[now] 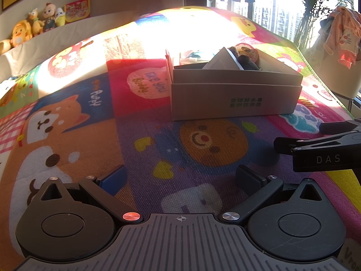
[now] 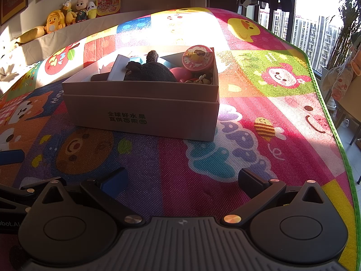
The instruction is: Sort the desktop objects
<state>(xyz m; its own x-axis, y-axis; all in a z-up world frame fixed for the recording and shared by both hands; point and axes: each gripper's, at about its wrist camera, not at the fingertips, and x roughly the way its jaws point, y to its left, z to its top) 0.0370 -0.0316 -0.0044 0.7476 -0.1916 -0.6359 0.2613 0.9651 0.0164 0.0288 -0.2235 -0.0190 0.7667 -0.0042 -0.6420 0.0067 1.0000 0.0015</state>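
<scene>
Both grippers empty above the play mat

The left gripper [image 1: 181, 178] and right gripper [image 2: 182, 179] gape wide, holding nothing. Ahead, the cardboard box [image 2: 144, 115] holds a dark plush toy [image 2: 153, 71], round pink tin [image 2: 198, 57] and white card [image 2: 118, 68].

Window [image 1: 277, 11] sunlight blows out the mat [image 1: 191, 29]; edges bend.

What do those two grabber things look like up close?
Both are black. The left gripper has two round black discs, silver screws, one reddish one, and a grey ribbed base. One finger pad is blue, the other black. The right gripper matches, and white letters "DAS" show on its side.
</scene>
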